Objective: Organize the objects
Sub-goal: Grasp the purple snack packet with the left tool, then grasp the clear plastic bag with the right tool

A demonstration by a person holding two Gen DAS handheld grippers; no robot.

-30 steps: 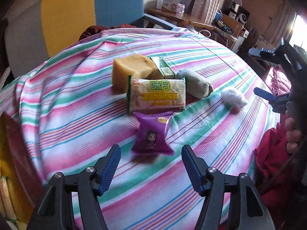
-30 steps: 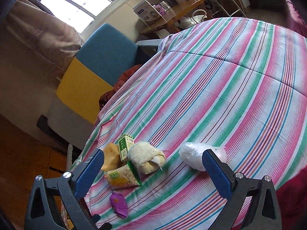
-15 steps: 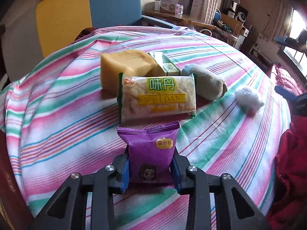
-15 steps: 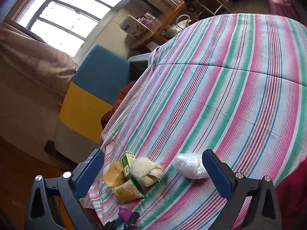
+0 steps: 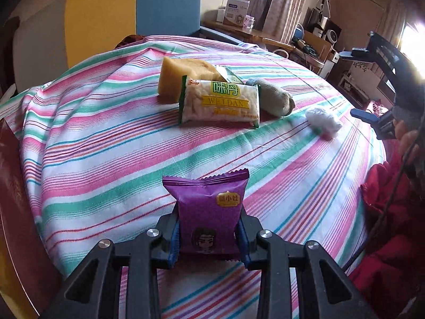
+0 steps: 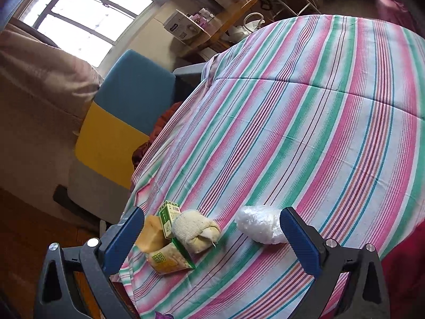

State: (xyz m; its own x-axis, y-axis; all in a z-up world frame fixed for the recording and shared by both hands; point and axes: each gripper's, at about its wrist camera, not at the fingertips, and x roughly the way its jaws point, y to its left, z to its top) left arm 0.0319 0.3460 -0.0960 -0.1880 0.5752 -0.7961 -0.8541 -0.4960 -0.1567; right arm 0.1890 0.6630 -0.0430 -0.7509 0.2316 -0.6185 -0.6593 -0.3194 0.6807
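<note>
On the striped surface the yellow block, the rice-cracker pack and the rolled sock sit clustered; your left gripper has its fingers clamped on the purple snack packet, your right gripper gapes empty. Next, judge where the packet belongs.

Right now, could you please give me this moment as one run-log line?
left hand-held gripper: shut on purple snack packet | right hand-held gripper: open, holding nothing | striped tablecloth: other items untouched

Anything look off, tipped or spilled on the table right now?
Nothing stands out. The left gripper holds the purple snack packet upright by its sides; the other packs sit intact on the striped cloth. No spills or tears show.
</note>
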